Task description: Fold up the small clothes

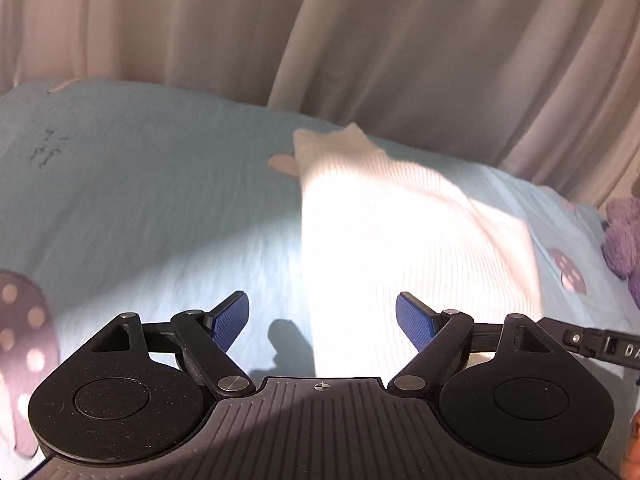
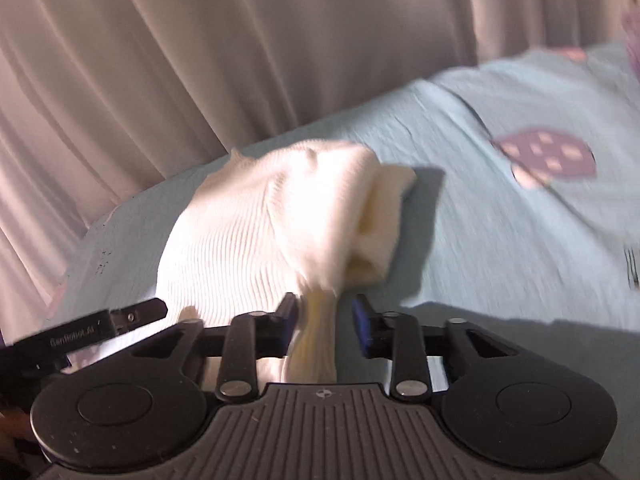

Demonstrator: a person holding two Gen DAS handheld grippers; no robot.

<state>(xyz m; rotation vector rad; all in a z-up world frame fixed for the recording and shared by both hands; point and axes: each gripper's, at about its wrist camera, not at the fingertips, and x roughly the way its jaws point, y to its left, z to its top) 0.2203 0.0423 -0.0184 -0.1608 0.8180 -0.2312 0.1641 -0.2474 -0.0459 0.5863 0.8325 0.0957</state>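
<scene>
White ribbed garment [image 2: 256, 224] on the pale blue bed [image 2: 500, 240], one end gathered in the right gripper [image 2: 325, 320].

The right gripper's pads pinch a bunched yellowish edge; the left gripper [image 1: 322, 320] hovers spread and empty over the cloth's near side. The knit looks light, soft and stretchy, likely to sag and slide, so take it by corners or hems.

Bedroom in home. Soft bed with light blue sheet [image 1: 140, 200], purple mushroom pictures [image 2: 548, 158] printed on it. Long pale curtains [image 1: 400, 40] hang behind bed. Fluffy purple toy [image 1: 622, 236] sits at bed edge.
</scene>
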